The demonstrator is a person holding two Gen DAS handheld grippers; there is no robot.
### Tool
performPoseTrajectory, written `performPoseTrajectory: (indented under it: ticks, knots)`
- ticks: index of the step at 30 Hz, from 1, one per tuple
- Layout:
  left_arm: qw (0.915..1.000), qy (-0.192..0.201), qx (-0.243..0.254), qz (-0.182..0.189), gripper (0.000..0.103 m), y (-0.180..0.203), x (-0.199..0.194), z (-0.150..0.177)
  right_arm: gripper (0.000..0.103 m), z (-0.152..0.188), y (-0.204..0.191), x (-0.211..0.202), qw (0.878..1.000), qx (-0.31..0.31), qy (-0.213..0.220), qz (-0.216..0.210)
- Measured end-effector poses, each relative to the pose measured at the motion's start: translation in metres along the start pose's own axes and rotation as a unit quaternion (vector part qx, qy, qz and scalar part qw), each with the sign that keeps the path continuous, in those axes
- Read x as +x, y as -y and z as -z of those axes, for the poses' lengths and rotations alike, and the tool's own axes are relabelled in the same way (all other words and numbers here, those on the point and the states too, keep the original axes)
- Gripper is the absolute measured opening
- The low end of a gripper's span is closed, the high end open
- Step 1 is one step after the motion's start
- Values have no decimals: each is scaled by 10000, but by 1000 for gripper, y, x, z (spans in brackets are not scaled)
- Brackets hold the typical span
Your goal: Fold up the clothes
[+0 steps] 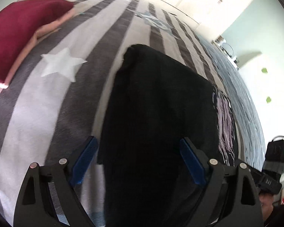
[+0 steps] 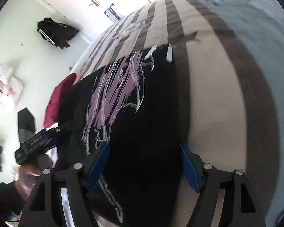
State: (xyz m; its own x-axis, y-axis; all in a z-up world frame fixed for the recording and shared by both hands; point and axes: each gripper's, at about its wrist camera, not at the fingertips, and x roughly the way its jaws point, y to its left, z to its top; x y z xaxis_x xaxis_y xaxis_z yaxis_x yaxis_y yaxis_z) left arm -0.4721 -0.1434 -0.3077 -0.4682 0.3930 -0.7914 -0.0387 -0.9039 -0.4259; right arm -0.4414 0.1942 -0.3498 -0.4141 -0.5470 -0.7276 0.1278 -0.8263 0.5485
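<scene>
Both tongs, left (image 1: 139,161) and right (image 2: 144,165), hang open and empty above a black printed garment (image 2: 142,117) lying half-folded on the striped bed (image 1: 37,104), near a maroon pile (image 1: 15,34). Each should pinch a near edge evenly before folding.

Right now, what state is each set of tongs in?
Left tongs: open, holding nothing, above the black garment.
Right tongs: open, holding nothing, above the same garment.
</scene>
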Motion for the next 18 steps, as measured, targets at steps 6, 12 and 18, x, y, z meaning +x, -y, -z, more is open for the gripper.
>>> performPoseTrajectory:
  ticks: [6, 12, 18]
  knots:
    - [9998, 86, 98, 171, 71, 7, 5, 0, 63, -22, 6, 13, 9998, 154, 85, -27]
    - [9992, 110, 213, 328, 23, 15, 4, 4, 28, -30, 2, 17, 9999, 72, -22, -68]
    - [9981, 310, 349, 396, 18, 24, -10, 2, 17, -28, -28, 6, 9981, -226, 217, 527]
